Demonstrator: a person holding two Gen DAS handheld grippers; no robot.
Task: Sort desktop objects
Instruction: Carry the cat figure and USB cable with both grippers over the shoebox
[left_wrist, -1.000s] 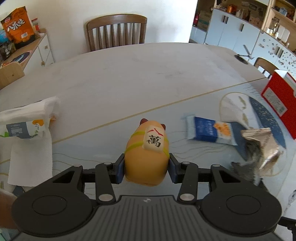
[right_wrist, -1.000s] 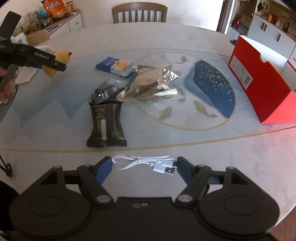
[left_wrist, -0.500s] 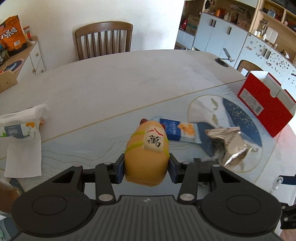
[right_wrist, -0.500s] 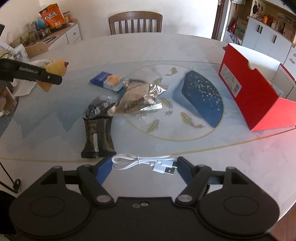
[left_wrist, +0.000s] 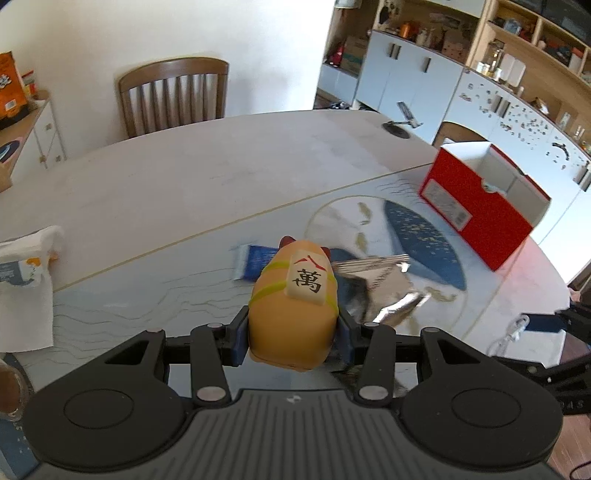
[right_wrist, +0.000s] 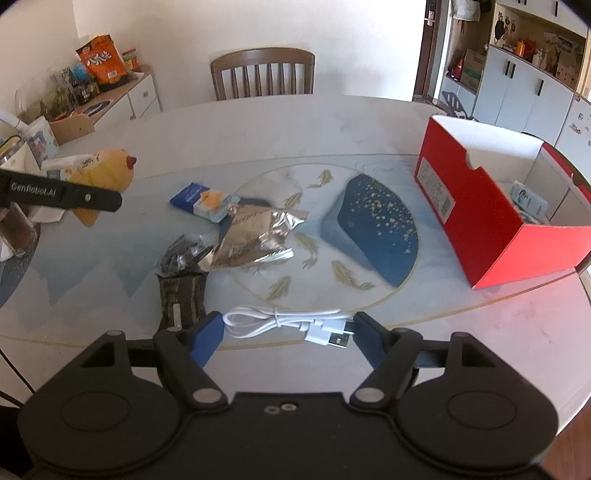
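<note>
Pale oval table (right_wrist: 258, 125) carries an open red cardboard box (right_wrist: 491, 229) as landmark. Left gripper (left_wrist: 291, 328), held level above the table well left of the box, clamps an orange hamster-shaped toy (left_wrist: 295, 314). Right gripper (right_wrist: 286, 326), low and nearer than the box, has fingers spread, straddling a coiled white USB cable (right_wrist: 280, 321).

Bright daylight fills both views, flat and slightly washed out on the pale worktop (right_wrist: 258, 122). Fisheye bending curves its rim and the cabinets at the edges. In the left wrist view the foil packet (left_wrist: 384, 284) and red box (left_wrist: 480, 218) smear with motion blur — the toy (left_wrist: 295, 306) stays sharp. The foil packet glints; a pink cast tints the worktop beside the box.
</note>
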